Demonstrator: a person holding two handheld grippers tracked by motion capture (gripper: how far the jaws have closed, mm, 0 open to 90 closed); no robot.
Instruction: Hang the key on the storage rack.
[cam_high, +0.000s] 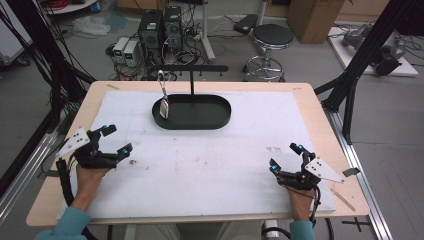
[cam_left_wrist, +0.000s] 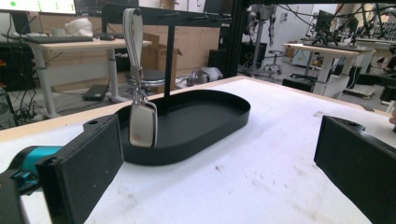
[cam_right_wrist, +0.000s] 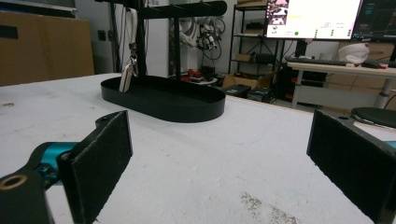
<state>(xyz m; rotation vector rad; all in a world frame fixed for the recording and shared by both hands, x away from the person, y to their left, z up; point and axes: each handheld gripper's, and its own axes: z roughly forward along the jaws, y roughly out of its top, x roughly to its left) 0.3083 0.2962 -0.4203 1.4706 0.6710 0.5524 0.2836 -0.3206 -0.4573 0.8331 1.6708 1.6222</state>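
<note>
On the left of the table (cam_high: 305, 100), the left gripper (cam_high: 116, 139) rested low on the white mat (cam_high: 225, 165), held in one hand (cam_high: 90, 177) that came in from the near edge. Its two jaws stood wide apart with nothing between them, and a dark smudge lay on the mat just beside its tip. In the left gripper view the jaws framed bare mat, with the tray ahead.

Further along, toward the far middle of the mat, stood one black oval tray (cam_high: 220, 117). One black stand (cam_high: 192, 82) rose from it: a single upright post with a crossbar on top. One key fob (cam_high: 164, 109), pale and flat, hung from the left end of that crossbar by a white strap (cam_left_wrist: 132, 42) and a small metal ring. It dangled upright over the left end of the tray, its lower edge close above the tray floor; whether it touched could not be told. Both grippers were well apart from it, and nothing lay between them and the tray.

On the right, the right gripper (cam_high: 286, 156) sat near the front right corner of the mat, held by the other hand (cam_high: 300, 200). Its two jaws also gaped, empty, over clean mat.

Beyond the far edge stood one round stool (cam_high: 271, 37) and a cluster of computer boxes (cam_high: 161, 30) with tangled cables on the floor.
</note>
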